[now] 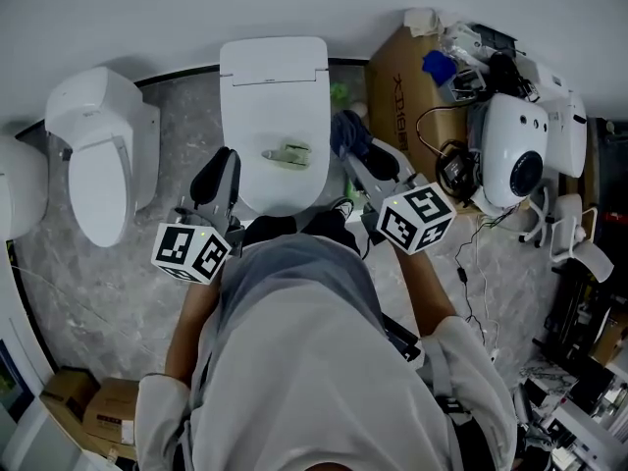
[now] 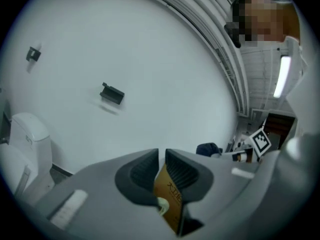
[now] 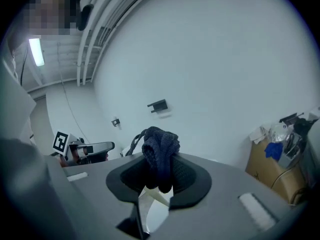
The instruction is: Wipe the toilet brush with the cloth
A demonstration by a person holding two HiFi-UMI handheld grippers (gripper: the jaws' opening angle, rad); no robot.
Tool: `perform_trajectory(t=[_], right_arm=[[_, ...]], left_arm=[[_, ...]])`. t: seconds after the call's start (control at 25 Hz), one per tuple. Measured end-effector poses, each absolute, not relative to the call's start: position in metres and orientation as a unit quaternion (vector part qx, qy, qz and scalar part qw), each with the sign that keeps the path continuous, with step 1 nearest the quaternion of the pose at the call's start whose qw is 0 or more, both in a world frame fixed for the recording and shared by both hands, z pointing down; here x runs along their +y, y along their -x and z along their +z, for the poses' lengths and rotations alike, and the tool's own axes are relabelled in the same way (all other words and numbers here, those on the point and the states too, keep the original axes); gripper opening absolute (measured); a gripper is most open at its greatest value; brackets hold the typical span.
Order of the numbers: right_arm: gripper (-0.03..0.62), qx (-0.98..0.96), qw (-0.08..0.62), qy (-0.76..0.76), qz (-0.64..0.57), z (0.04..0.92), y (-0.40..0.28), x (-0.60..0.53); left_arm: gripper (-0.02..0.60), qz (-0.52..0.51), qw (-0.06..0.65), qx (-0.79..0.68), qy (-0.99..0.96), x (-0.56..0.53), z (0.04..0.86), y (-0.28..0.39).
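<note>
A white toilet with its lid down stands in front of me in the head view. A small pale green and white object, perhaps the brush, lies on the lid. My right gripper is at the toilet's right side, shut on a bunched dark blue cloth. In the right gripper view the cloth bulges up between the jaws of the right gripper. My left gripper hovers at the toilet's left edge. Its jaws are shut with nothing between them. Both gripper views point at the wall, so neither shows the object.
A second white toilet stands to the left. A cardboard box sits right of the toilet, with white devices and cables beyond it. Small boxes lie at bottom left. The floor is grey marble.
</note>
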State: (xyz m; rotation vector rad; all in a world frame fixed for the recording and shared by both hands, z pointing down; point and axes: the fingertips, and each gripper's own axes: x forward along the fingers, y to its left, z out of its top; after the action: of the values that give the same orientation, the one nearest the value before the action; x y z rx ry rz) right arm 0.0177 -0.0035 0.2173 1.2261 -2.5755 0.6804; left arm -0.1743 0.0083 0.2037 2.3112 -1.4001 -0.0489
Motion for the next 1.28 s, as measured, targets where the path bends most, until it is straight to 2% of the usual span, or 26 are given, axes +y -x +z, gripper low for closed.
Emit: perform_trajectory(t=[0.4,0.76,1.28], right_arm=[[0.095,-0.877,0.084,-0.445,0.159,0.158,-0.047,0.003],[0.095,-0.887,0.089,-0.430,0.142,0.144,-0.046,0.012],[0.092,-0.894,0.134,-0.403,0.139,0.164,-0.024,0.019]], left_arm=[[0.000,-0.003,0.112,-0.563,-0.819,0.010,0.135,0.196],[0.000,-0.014,0.128,-0.560,-0.819,0.015,0.133,0.181],[0.000,-0.001,0.132,-0.559,-0.819,0.024,0.144,0.172]])
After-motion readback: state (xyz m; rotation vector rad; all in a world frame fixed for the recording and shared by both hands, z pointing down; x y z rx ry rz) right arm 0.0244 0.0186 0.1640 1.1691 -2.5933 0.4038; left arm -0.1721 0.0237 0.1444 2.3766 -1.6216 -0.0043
